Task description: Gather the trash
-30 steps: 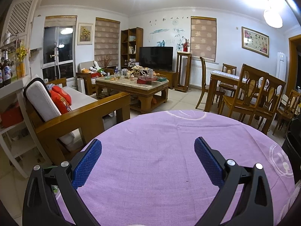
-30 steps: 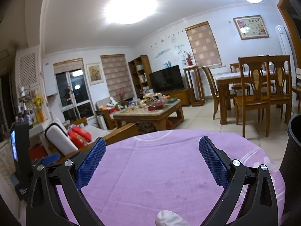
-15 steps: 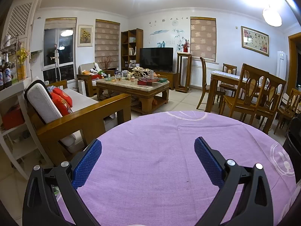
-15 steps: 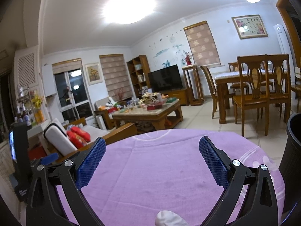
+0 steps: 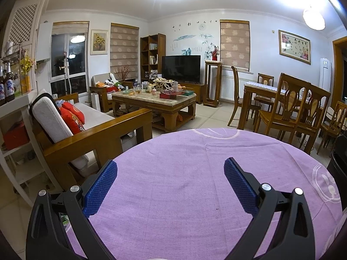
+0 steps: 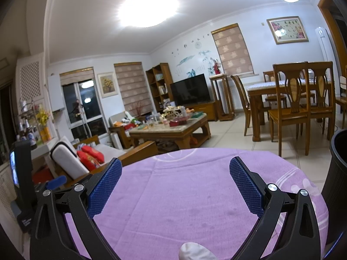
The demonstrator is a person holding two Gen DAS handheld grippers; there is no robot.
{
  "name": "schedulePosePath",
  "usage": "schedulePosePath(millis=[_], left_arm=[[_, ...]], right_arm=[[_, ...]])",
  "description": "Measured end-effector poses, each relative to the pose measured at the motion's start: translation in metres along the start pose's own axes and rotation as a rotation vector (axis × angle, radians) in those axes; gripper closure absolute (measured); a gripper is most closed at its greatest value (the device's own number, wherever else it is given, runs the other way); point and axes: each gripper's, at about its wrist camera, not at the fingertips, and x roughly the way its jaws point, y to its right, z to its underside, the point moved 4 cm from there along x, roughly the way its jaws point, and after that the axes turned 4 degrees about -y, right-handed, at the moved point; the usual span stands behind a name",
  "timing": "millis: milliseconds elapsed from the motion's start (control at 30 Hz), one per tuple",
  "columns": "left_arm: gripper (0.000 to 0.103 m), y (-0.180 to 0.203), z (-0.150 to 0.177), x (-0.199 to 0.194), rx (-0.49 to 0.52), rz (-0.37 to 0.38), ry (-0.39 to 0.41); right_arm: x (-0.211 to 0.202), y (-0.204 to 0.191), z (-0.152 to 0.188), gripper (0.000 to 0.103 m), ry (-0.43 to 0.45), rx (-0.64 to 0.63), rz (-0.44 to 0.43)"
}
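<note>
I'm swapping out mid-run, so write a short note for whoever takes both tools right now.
Left tool: open, empty, above the purple tablecloth.
Right tool: open, empty, above the same cloth.
Trash: one white crumpled piece lies at the near edge of the cloth, just under the right tool; what it is I cannot tell.
Bin: dark, at the table's right side.
Done: nothing held; the rest of the cloth in view is bare.
Left: probably grasp the white piece with the right tool and drop it in the bin.
</note>
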Motion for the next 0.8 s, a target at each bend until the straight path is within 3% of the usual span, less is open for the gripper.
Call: schedulePosePath(millis=[800], left_arm=[[0.005, -0.022, -0.009, 0.007, -0.015, -0.011, -0.003]], right_arm=[[-0.002, 0.001, 0.002, 0.005, -0.004, 0.002, 0.001]])
